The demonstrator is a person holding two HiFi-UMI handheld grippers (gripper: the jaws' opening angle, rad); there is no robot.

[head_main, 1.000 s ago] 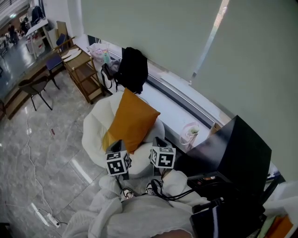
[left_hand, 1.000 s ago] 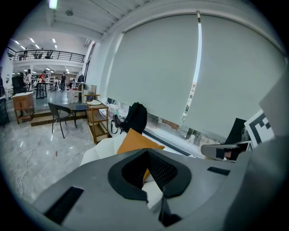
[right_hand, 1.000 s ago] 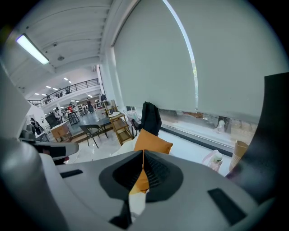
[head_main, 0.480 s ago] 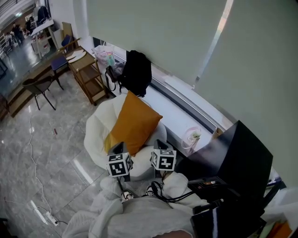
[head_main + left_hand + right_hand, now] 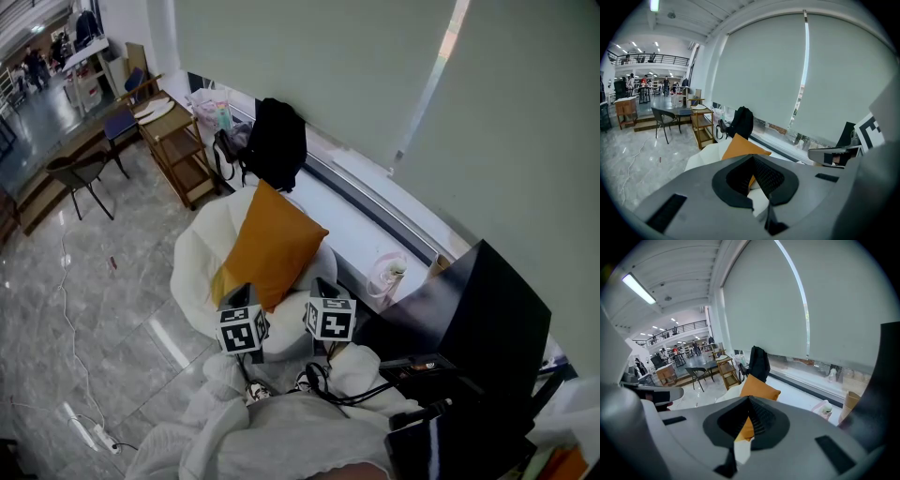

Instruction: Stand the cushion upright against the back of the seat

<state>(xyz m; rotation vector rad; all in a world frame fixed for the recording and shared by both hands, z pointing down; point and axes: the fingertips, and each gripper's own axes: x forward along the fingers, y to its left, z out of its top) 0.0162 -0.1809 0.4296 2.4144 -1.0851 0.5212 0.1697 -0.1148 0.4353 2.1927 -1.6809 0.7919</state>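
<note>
Both arms bending close to torso, white sleeves [image 5: 349, 364] bunching at wrists. Person holding left gripper [image 5: 234, 297] low in front of body, tilting forward and somewhat down; jaws sitting tip to tip, gripping nothing. Holding right gripper [image 5: 322, 287] just beside it, apart from it, at about same height, pointing same way; jaws likewise sitting closed, empty. Marker cubes [image 5: 240, 330] facing up toward head.

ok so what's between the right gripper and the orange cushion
Only the near edge of the white seat. The right gripper, shut and empty, sits short of the cushion. This shows in the head view and the right gripper view.
</note>
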